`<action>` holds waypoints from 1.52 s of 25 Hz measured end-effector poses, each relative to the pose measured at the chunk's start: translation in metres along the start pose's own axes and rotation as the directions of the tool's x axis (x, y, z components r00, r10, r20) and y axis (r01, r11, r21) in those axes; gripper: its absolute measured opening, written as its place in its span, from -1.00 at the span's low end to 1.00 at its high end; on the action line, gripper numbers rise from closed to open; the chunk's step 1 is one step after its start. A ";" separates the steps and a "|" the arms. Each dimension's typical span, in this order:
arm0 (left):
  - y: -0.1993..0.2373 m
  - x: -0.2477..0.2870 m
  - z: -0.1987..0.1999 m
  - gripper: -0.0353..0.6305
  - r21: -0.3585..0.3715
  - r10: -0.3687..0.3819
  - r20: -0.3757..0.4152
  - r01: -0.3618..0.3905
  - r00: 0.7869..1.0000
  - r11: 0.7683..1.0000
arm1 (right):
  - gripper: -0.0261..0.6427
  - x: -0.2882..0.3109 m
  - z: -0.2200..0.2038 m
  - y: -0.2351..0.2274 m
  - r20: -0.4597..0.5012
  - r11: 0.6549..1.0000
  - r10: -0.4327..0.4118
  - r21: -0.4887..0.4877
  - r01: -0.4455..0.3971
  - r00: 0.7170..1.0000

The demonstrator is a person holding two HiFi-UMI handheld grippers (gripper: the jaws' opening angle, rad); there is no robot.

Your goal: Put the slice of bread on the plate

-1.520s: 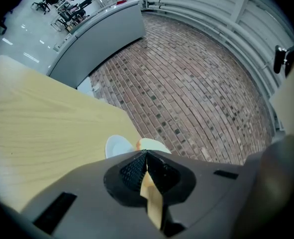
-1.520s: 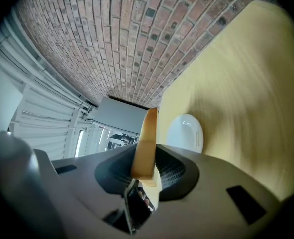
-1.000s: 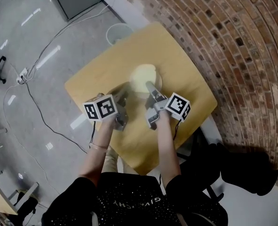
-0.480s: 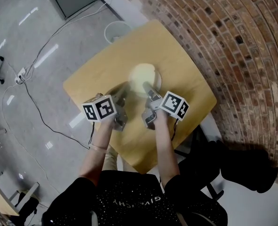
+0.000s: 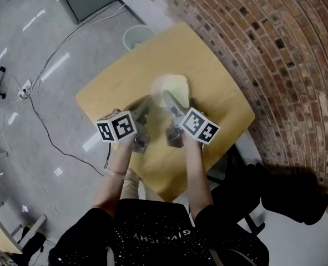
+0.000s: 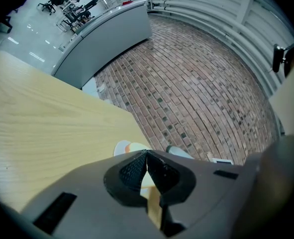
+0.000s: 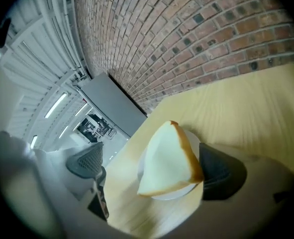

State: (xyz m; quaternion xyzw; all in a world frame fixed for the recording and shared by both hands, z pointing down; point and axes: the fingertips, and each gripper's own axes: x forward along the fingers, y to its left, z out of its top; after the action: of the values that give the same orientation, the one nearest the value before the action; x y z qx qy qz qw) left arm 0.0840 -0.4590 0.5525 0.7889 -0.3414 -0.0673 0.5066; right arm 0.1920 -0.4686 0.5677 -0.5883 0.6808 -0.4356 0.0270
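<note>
While right gripper (image 7: 151, 168) opens wide, slice of bread (image 7: 169, 158) between its jaws on plate (image 7: 167, 195), crust seemingly touching one pad (image 7: 219, 171), left gripper (image 6: 147, 156) closed, empty.

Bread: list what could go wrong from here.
1. The right claw is opening with the bread between its jaws, tilted over the plate. Once freed, the slice may tip and land partly off the rim, on the table.
2. The crust corner lies close against one pad, so pulling back could drag the bread along.
</note>
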 end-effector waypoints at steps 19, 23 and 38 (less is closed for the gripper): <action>-0.025 -0.018 -0.023 -0.86 0.006 -0.027 -0.014 0.027 1.000 1.000 | -0.89 -0.060 -0.009 0.014 0.010 0.982 0.111 0.155 -0.111 0.994; -0.034 -0.024 -0.032 -0.86 -0.002 -0.041 -0.021 0.041 0.999 0.999 | -0.89 -0.077 -0.007 0.031 0.091 0.926 0.240 0.276 -0.256 0.967; -0.055 -0.047 -0.051 -0.86 -0.002 -0.064 -0.044 0.064 0.997 0.998 | -0.89 -0.104 -0.023 0.050 0.106 0.913 0.260 0.297 -0.280 0.960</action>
State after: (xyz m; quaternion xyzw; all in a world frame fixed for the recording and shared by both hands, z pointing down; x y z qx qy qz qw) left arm 0.0978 -0.3782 0.5196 0.8006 -0.3048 -0.0663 0.5116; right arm 0.1724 -0.3730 0.5014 -0.4907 0.6778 -0.5096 0.2003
